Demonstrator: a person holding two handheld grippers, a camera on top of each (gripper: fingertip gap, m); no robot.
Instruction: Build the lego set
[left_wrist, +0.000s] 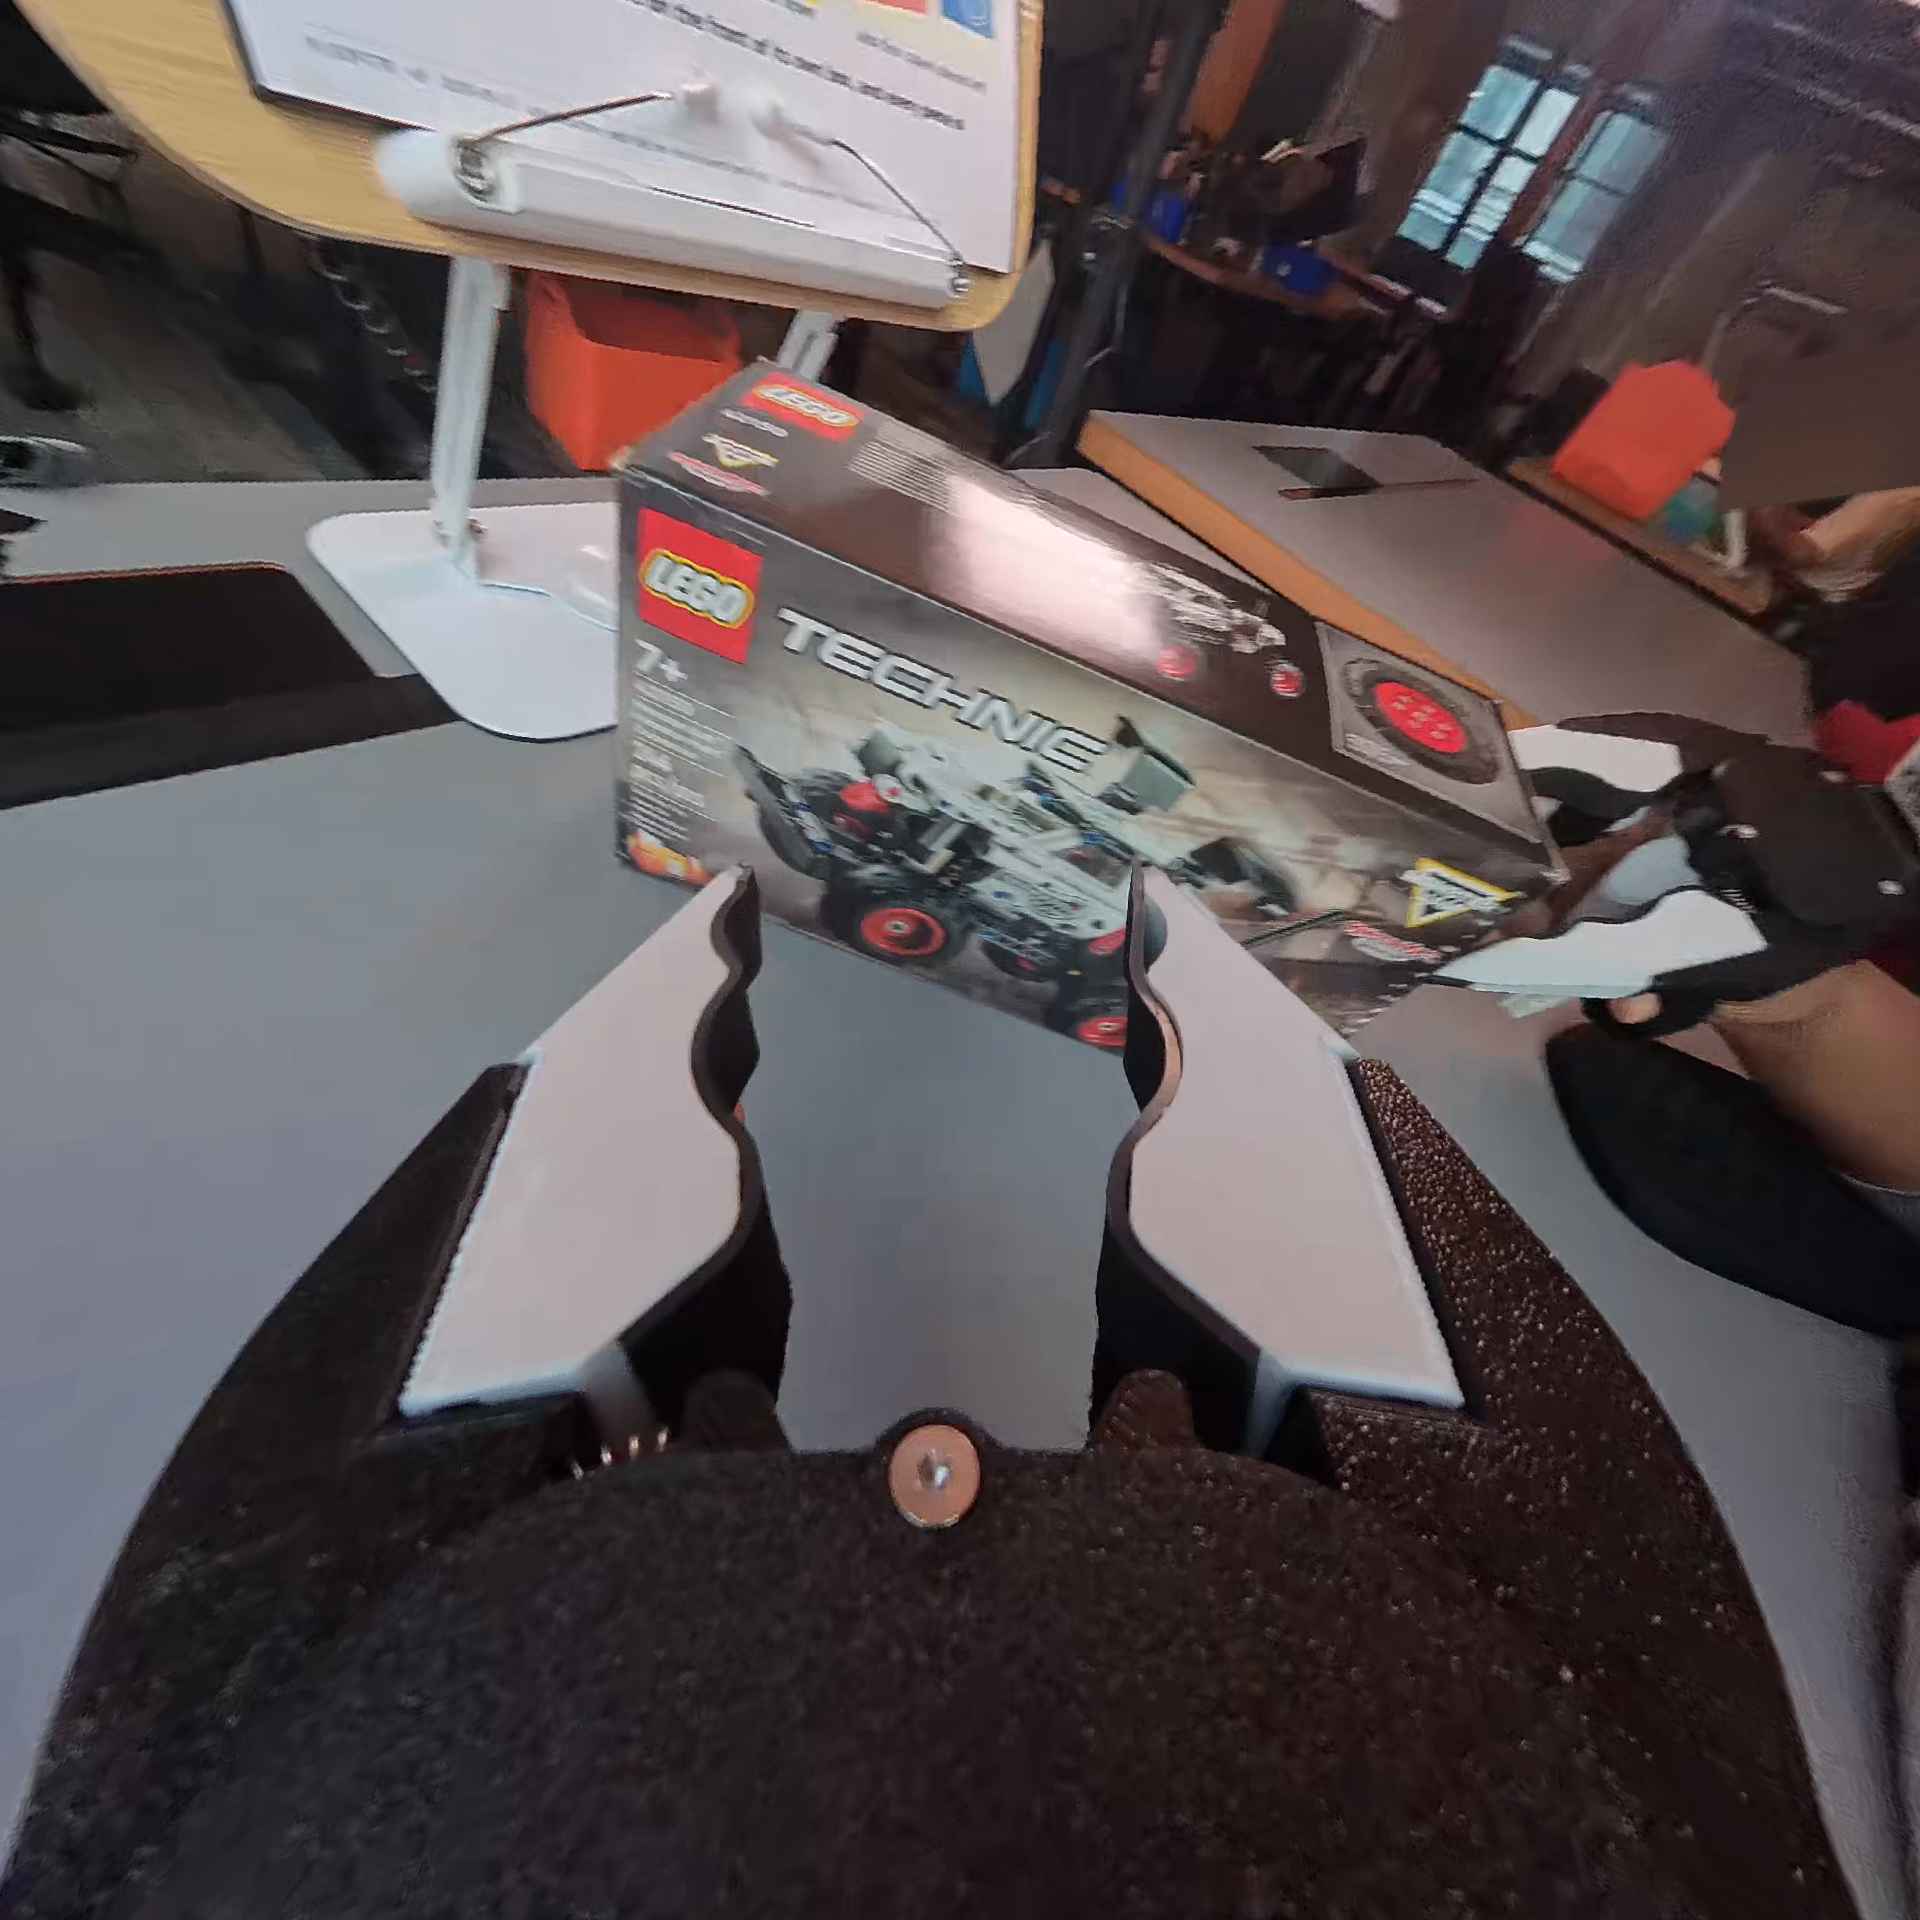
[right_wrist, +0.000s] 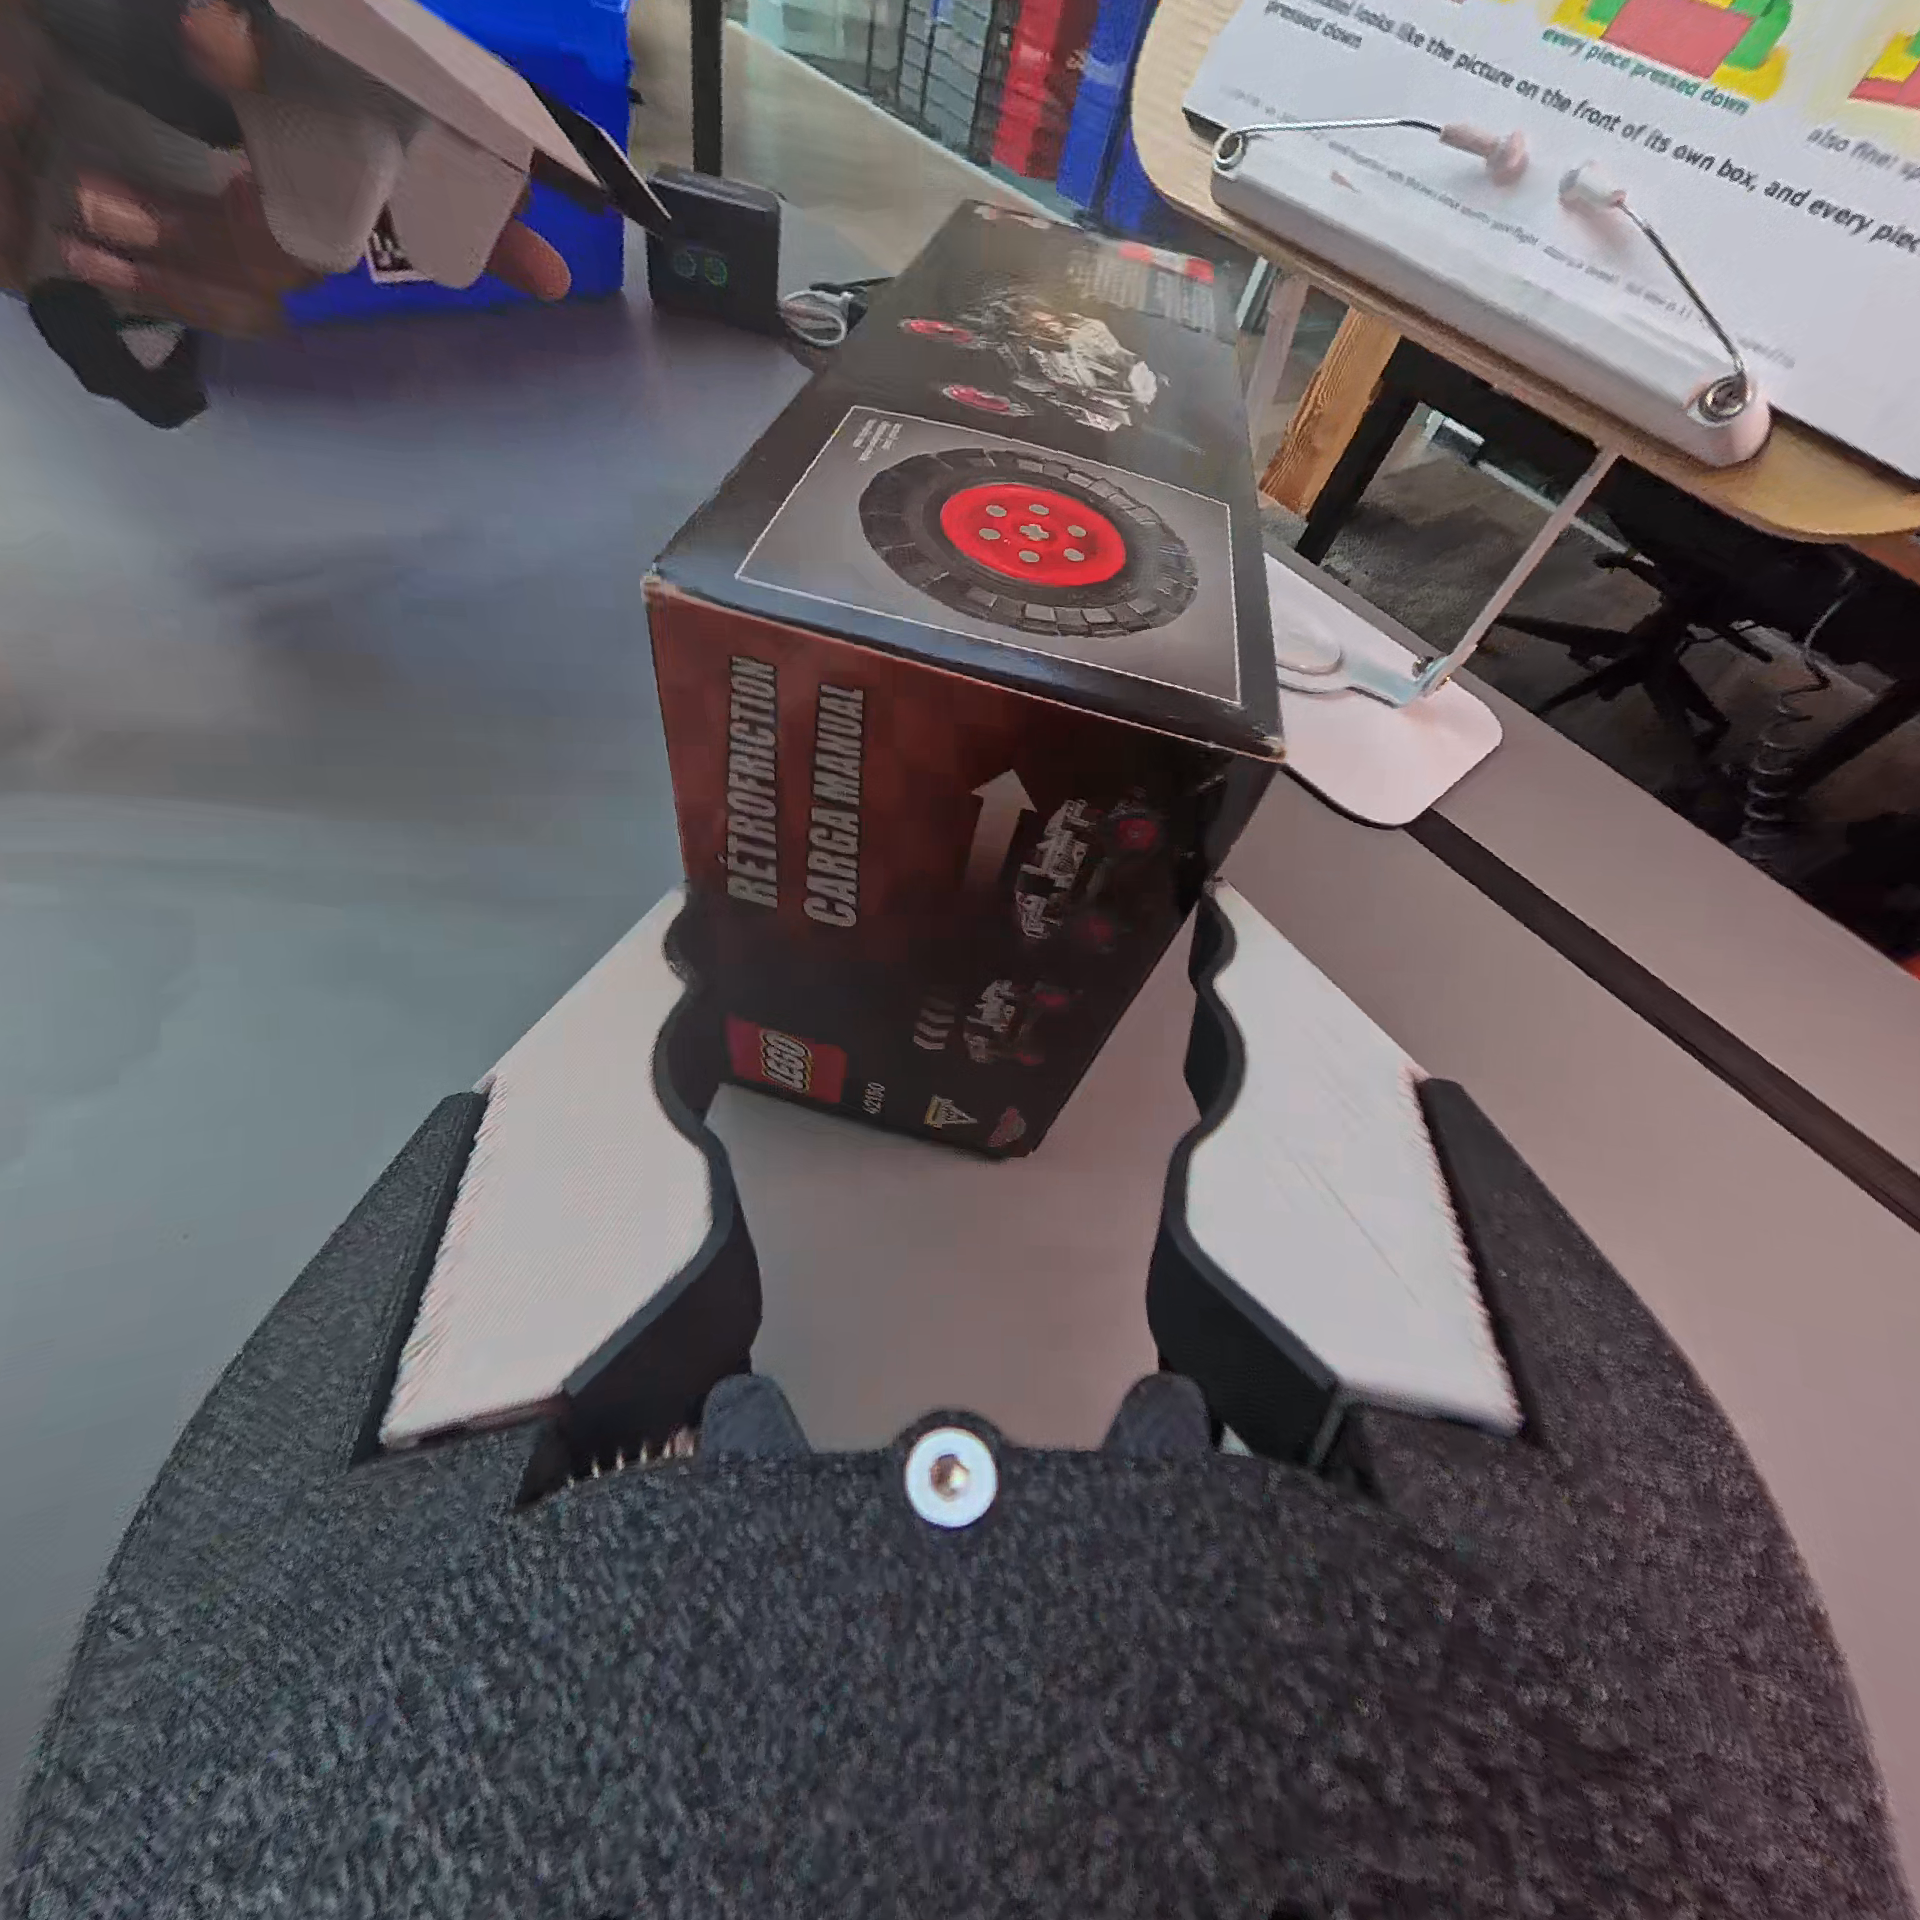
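Observation:
The lego box (left_wrist: 1039, 748), black with a picture of a white truck with red wheels, stands on the grey table (left_wrist: 312, 987). In the right wrist view its short end (right_wrist: 914, 883) sits between my right gripper (right_wrist: 940, 914) fingers, which are spread wide and press both side edges. The right gripper also shows in the left wrist view (left_wrist: 1621, 873) at the box's right end, held by a hand. My left gripper (left_wrist: 940, 914) is open and empty, just in front of the box's long face.
A white stand (left_wrist: 488, 644) holds a wooden board with a clipped instruction sheet (left_wrist: 665, 114) behind the box; it also shows in the right wrist view (right_wrist: 1558, 260). A small black device (right_wrist: 717, 249) and a blue bin (right_wrist: 561, 125) stand at the table's far side.

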